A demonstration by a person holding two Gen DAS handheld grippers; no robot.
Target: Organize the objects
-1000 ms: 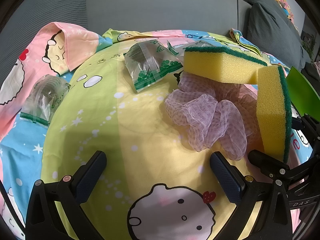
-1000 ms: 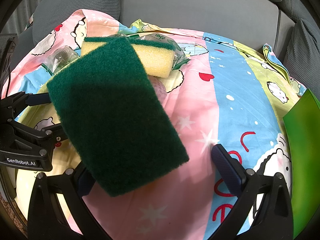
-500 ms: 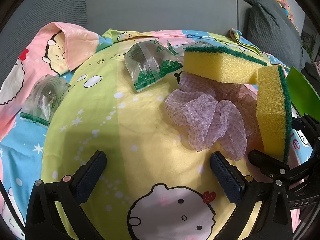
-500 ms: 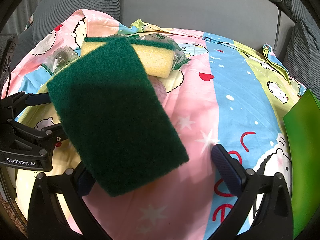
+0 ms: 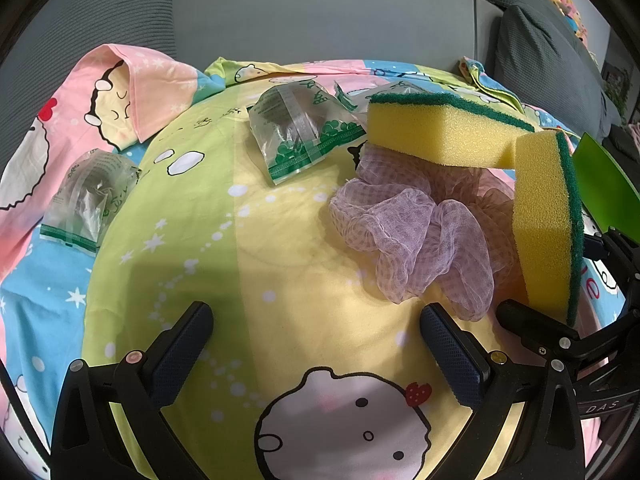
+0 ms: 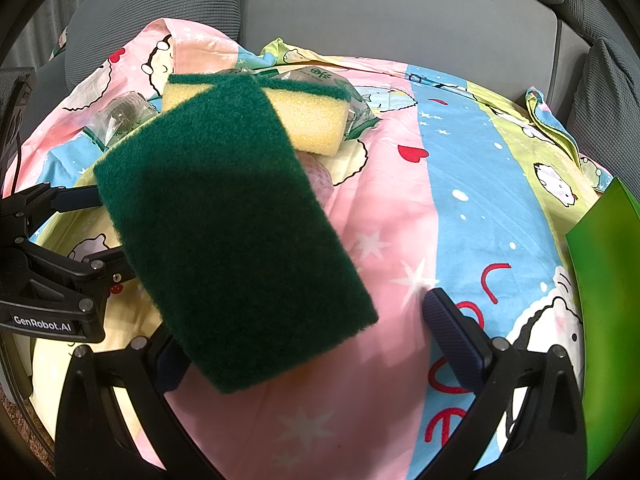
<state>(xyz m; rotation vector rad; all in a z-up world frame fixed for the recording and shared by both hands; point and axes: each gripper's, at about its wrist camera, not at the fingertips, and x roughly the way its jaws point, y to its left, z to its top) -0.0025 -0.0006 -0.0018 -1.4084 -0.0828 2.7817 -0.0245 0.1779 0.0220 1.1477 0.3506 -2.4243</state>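
Two yellow sponges with green scouring sides lean on a purple mesh puff (image 5: 424, 228) on the cartoon bedsheet (image 5: 280, 264). One sponge (image 5: 444, 128) lies across the puff's top. The other sponge (image 5: 548, 220) stands on edge at the right; in the right wrist view its green face (image 6: 232, 232) leans against my right gripper's left finger. My right gripper (image 6: 316, 340) is open, jaws wide. My left gripper (image 5: 316, 340) is open and empty over bare sheet, in front of the puff.
Clear plastic packets with green print lie at the back centre (image 5: 300, 132) and at the left (image 5: 88, 196). A green sheet (image 6: 608, 300) stands at the right edge. Grey sofa cushions (image 5: 320, 12) rise behind the sheet.
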